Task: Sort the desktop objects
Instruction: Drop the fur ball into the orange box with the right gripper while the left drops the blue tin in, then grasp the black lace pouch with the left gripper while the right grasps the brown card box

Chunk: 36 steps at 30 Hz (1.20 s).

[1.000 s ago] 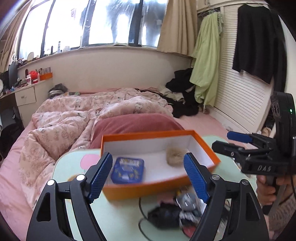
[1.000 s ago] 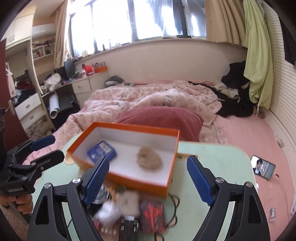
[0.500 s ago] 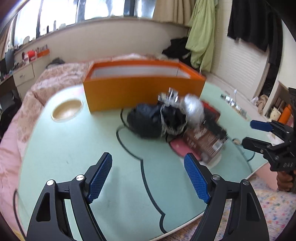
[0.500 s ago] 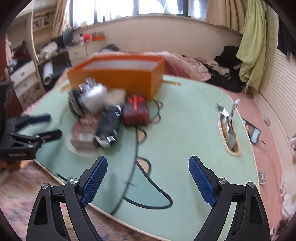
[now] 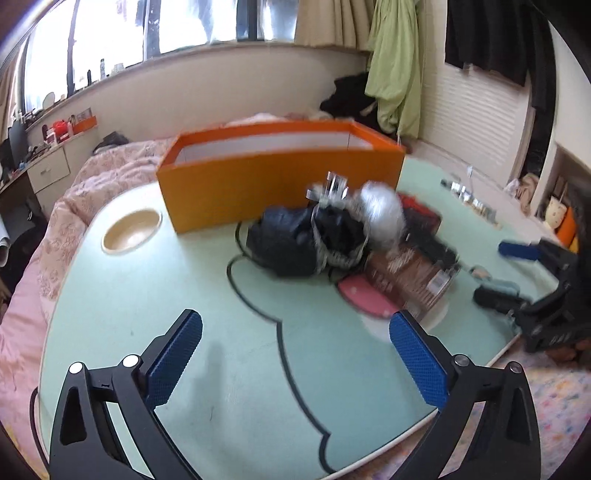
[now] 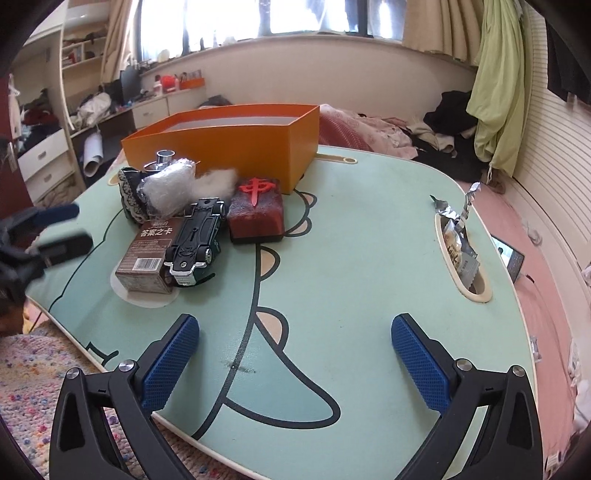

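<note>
Both grippers dropped toward table | left gripper [image 5: 295, 354], right gripper [image 6: 295, 354] jaws opening, empty | toy car [image 6: 195, 240] centre-left: rigid, light, pinch its sides

Daylit room, blown-out windows

Window [image 6: 258, 14] glare is harsh, left view is motion-smeared, right view sharper, fisheye bends the dark corners.

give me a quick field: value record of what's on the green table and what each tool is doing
surface: green cartoon table
container: orange box, at the far side
pile in front of box: toy car upside down, brown card box, red mahjong block, white fluffy bundle
left tool: jaws opening, nothing between them
right tool: jaws opening, nothing between them
table slot: foil wrappers
</note>
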Tool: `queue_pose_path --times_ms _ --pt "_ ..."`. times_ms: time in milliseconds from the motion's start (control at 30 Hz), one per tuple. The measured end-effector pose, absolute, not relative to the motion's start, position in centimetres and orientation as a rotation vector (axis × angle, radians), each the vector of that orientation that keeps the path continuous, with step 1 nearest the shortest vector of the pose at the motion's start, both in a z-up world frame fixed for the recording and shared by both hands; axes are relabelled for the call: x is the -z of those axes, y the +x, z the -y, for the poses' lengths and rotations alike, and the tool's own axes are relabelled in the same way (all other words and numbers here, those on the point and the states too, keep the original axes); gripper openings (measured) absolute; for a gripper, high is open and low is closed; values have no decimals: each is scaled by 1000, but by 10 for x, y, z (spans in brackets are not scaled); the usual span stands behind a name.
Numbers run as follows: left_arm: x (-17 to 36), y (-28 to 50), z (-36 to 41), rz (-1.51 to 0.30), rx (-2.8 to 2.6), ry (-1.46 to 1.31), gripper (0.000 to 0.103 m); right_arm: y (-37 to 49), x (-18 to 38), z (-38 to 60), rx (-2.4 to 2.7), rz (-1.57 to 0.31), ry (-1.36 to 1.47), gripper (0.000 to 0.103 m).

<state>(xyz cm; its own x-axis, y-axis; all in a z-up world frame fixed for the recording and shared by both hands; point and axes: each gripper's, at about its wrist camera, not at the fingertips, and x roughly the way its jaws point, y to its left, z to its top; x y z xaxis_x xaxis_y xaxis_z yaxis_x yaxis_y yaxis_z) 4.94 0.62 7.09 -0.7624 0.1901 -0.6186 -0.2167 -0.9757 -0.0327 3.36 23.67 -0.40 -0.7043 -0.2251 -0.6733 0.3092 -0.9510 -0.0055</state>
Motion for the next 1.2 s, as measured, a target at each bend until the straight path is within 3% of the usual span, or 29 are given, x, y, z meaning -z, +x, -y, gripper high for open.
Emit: queue_pose_path --times_ms 100,233,367,433,500,867,967,1033,1200 --pt "-93 39 -13 -14 -2718 -868 95 34 4 -237 2654 -169 1026 103" --pt "-99 15 -19 15 -2730 -883 64 33 4 -237 2654 -170 1025 103" --pt "-82 -6 -18 48 -2694 -986 44 34 5 -237 2654 -170 1026 103" --pt "-75 0 -13 30 -2702 -993 25 34 4 -237 2654 -170 1024 103" --pt "-78 8 -5 75 -2676 -981 19 34 5 -237 2654 -169 1026 103" --pt "-73 44 37 131 -2707 -983 19 34 4 -238 2654 -170 1025 103" --pt "-76 47 33 102 -2765 -926 40 34 5 -238 2654 -170 1025 103" --pt "-81 44 31 84 -2813 -899 79 34 5 -238 2654 -170 1024 103" --pt "-76 12 30 67 -2833 -984 81 33 4 -238 2654 -170 1024 103"
